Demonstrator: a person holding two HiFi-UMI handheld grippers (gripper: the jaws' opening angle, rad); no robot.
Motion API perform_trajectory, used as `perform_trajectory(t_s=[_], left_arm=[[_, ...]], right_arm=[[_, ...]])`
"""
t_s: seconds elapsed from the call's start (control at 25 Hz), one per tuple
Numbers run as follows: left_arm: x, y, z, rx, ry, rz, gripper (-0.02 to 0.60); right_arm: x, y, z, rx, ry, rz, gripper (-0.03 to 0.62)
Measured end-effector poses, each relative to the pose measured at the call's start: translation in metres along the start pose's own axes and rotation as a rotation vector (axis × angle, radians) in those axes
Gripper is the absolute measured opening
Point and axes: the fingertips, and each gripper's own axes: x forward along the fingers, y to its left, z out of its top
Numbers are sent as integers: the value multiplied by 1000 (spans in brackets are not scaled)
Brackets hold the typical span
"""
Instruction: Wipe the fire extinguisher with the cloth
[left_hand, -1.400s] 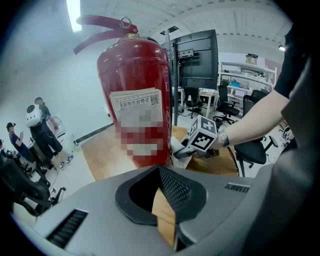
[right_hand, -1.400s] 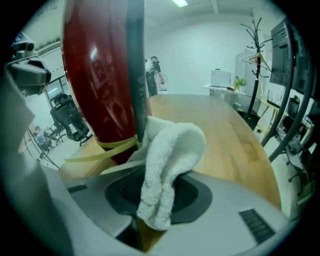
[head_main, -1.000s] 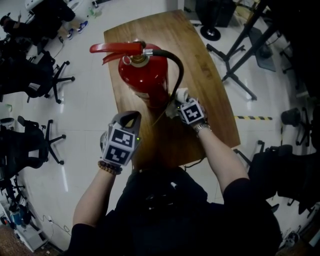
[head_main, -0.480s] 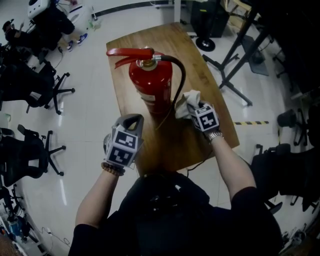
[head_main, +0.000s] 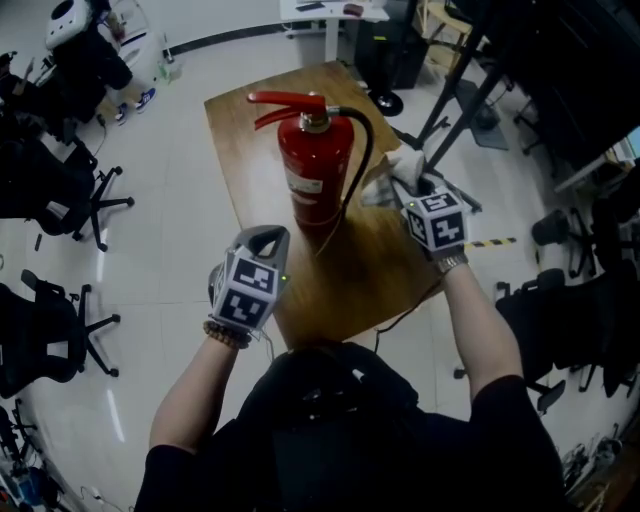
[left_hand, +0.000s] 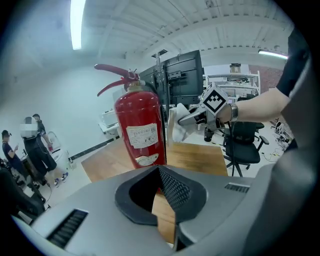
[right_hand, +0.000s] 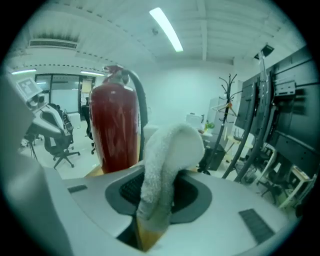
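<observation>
A red fire extinguisher (head_main: 315, 170) stands upright on a wooden table (head_main: 395, 270), with a red lever on top and a black hose (head_main: 366, 150) curving down its right side. My right gripper (head_main: 408, 192) is shut on a white cloth (head_main: 402, 165), held up to the right of the cylinder beside the hose and apart from it. In the right gripper view the cloth (right_hand: 167, 155) stands folded between the jaws, with the extinguisher (right_hand: 114, 130) to its left. My left gripper (head_main: 264, 237) is shut and empty, near the table's front left corner. From the left gripper view the extinguisher (left_hand: 139, 127) stands ahead.
Black office chairs (head_main: 60, 190) stand on the floor to the left. Black stand legs (head_main: 455, 90) and more chairs crowd the right. Striped tape (head_main: 495, 241) marks the floor by the table's right edge. People (left_hand: 35, 145) stand far off in the left gripper view.
My right gripper has risen with the cloth, from low beside the extinguisher's base to beside its upper body. The left gripper has lifted a little.
</observation>
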Motion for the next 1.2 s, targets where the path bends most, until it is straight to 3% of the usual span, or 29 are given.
perform_trajectory(t_s=[0.28, 0.6, 0.84, 1.2], left_arm=[[-14, -4, 2, 9, -46, -21, 0], [-7, -6, 19, -13, -75, 24, 0], [14, -14, 31, -77, -50, 98, 0], [33, -15, 44, -158, -5, 242, 0]], right_arm=[[-53, -8, 64, -33, -149, -74, 121], [-72, -18, 119, -122, -268, -37, 124], [-66, -23, 153, -196, -346, 135, 124], [-52, 4, 200, -321, -437, 550, 126]])
